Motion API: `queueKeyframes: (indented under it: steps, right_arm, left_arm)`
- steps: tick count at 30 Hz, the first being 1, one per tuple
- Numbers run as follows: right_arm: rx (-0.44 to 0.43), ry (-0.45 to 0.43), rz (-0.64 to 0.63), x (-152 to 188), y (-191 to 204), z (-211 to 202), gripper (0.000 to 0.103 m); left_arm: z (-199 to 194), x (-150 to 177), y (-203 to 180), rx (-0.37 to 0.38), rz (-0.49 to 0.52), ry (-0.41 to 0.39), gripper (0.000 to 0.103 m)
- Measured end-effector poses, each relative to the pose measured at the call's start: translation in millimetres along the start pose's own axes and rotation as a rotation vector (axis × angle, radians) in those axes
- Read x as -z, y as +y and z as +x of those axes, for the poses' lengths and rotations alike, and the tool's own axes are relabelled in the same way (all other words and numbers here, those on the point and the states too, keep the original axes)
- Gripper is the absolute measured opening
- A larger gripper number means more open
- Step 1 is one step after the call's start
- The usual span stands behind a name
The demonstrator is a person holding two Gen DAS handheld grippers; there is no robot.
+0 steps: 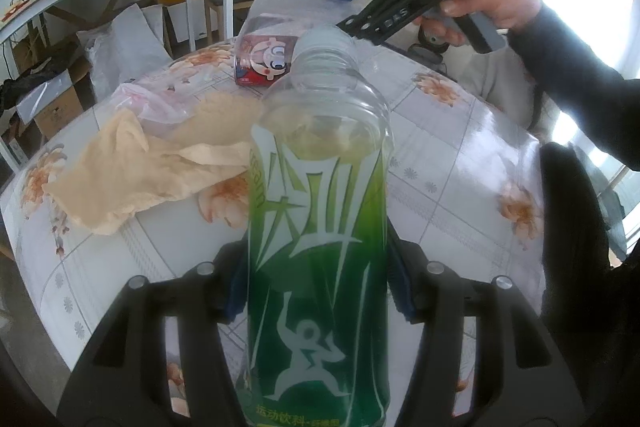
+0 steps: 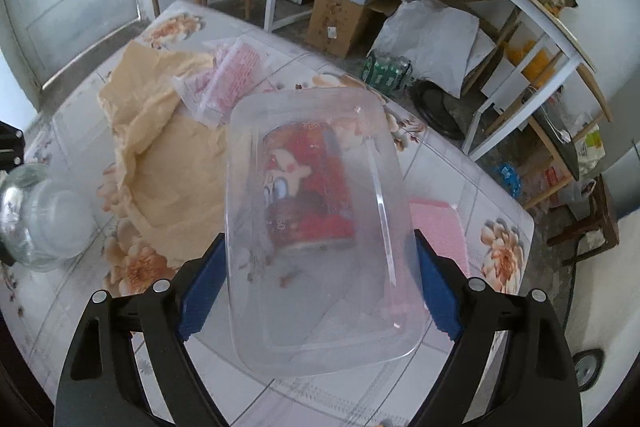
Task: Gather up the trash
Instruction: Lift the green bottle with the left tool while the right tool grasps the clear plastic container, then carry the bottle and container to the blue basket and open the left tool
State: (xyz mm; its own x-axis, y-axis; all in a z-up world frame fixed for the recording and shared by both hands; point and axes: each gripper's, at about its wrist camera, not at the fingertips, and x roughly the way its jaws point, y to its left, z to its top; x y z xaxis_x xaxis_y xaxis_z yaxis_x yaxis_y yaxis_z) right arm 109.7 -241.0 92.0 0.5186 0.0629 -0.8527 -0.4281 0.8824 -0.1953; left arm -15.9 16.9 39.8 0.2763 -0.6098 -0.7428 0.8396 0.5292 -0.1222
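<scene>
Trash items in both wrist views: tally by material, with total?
Plastic: 4 (green-labelled clear plastic bottle, clear rectangular plastic container, clear plastic bag with pink print, pink packet)
Metal: 1 (red cartoon-printed can)
Paper: 1 (crumpled tan paper)
Total: 6

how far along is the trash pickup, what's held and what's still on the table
Nothing looks binned yet; no bin is in view. In hand: the left gripper clamps the green bottle, and the right gripper holds the clear plastic container. Left on the table: the red can, the tan crumpled paper and the pink printed bag.
</scene>
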Motion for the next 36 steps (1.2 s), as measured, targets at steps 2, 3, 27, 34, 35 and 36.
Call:
queueKeyframes:
  steps: [2,3,27,34,35,36]
  right_arm:
    - [-0.002,-0.02,0.03,6.5,-3.9,-9.5,0.084]
    - [-0.005,-0.027,0.039,9.1,-4.6,-13.6,0.084]
    - [-0.369,-0.181,-0.236,23.5,273.2,-112.5,0.084]
    - [-0.548,-0.181,-0.419,42.5,419.3,-132.5,0.084]
    - [-0.573,-0.176,-0.444,47.5,440.9,-134.7,0.084]
    - [-0.589,-0.171,-0.461,50.7,455.0,-135.9,0.084]
  left_arm:
    - [-1.4,-1.9,-3.5,-0.01,0.002,-0.004,0.053]
    - [-2.8,-3.4,-5.8,-0.014,0.003,-0.007,0.053]
    - [-220.6,172.1,-87.4,-0.437,-0.324,-0.046,0.053]
    - [-268.4,341.2,-142.6,-0.618,-0.664,0.004,0.053]
    - [-266.1,371.8,-153.8,-0.626,-0.729,0.015,0.053]
    - [-263.4,391.6,-160.9,-0.634,-0.771,0.021,0.053]
